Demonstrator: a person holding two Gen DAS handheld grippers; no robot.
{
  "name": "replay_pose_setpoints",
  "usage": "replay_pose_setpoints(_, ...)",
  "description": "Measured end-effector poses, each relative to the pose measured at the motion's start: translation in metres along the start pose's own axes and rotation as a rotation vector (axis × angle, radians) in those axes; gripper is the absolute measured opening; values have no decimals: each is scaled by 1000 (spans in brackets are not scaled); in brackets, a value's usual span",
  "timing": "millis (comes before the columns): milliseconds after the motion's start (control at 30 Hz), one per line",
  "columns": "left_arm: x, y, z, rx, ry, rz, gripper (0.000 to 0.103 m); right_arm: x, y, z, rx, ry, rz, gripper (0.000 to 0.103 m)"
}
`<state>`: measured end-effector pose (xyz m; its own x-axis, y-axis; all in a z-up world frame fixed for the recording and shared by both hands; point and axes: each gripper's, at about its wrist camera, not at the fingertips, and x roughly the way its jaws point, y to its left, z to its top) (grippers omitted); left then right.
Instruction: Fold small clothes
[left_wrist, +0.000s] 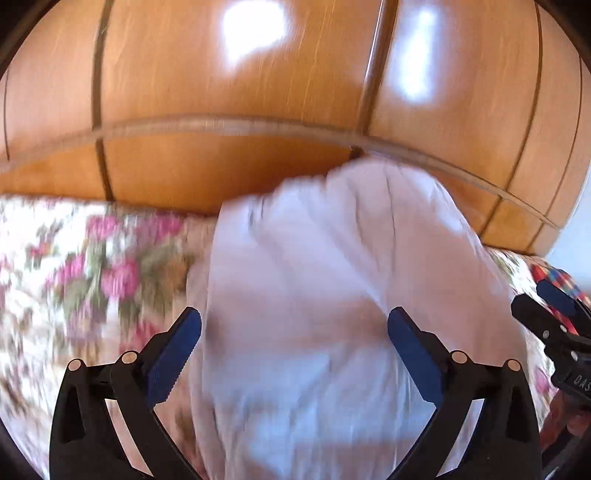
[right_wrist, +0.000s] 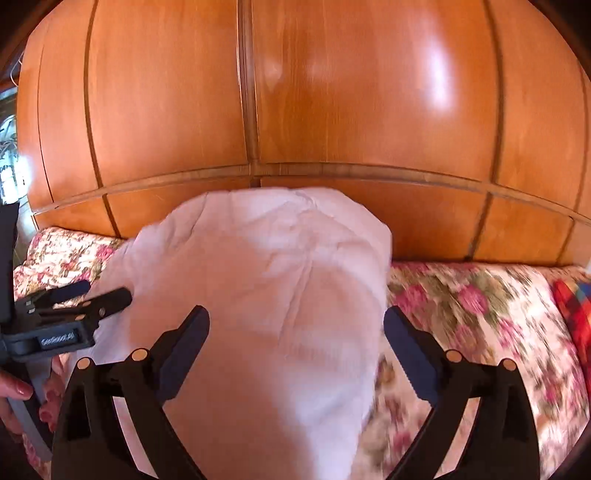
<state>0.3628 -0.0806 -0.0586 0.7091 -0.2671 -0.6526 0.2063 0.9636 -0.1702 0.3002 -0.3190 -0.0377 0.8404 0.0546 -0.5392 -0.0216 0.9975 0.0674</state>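
A white garment (left_wrist: 325, 295) lies on the floral bedspread (left_wrist: 74, 280), stretching away toward the wooden headboard. My left gripper (left_wrist: 294, 325) is open, its blue pads on either side of the cloth, not clamping it. The right gripper shows at the right edge of the left wrist view (left_wrist: 554, 306). In the right wrist view the same white garment (right_wrist: 266, 288) lies between the fingers of my right gripper (right_wrist: 296, 325), which is open. The left gripper (right_wrist: 99, 291) is at the left over the garment's edge.
A glossy wooden headboard (right_wrist: 332, 129) rises right behind the bed. The floral bedspread (right_wrist: 480, 325) extends to the right. A red plaid cloth (right_wrist: 576, 306) lies at the far right edge. A hand (right_wrist: 14, 391) holds the left gripper.
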Motion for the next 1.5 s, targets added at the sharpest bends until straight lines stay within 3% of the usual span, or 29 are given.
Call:
replay_pose_setpoints(200, -42, 8, -61, -91, -18, 22, 100, -34, 15, -47, 1, 47, -18, 101)
replay_pose_setpoints(300, -67, 5, -84, -112, -14, 45, 100, -57, 19, -76, 77, 83, -4, 101)
replay_pose_setpoints(500, -116, -17, -112, 13, -10, 156, 100, -113, 21, -97, 126, 52, 21, 101)
replay_pose_setpoints(667, -156, -35, -122, 86, -81, 264, 100, -152, 29, -109, 112, 2, -89, 101)
replay_pose_setpoints(867, -195, -43, -133, 85, -137, 223, 100, -175, 36, -105, 105, -25, -112, 101)
replay_pose_setpoints(1000, -212, -41, -131, 48, -163, 249, 100, -183, 42, -104, 95, -27, -116, 101)
replay_pose_setpoints(1500, -213, -38, -127, 34, -104, 239, 100, -191, 50, -101, 71, -33, -116, 101)
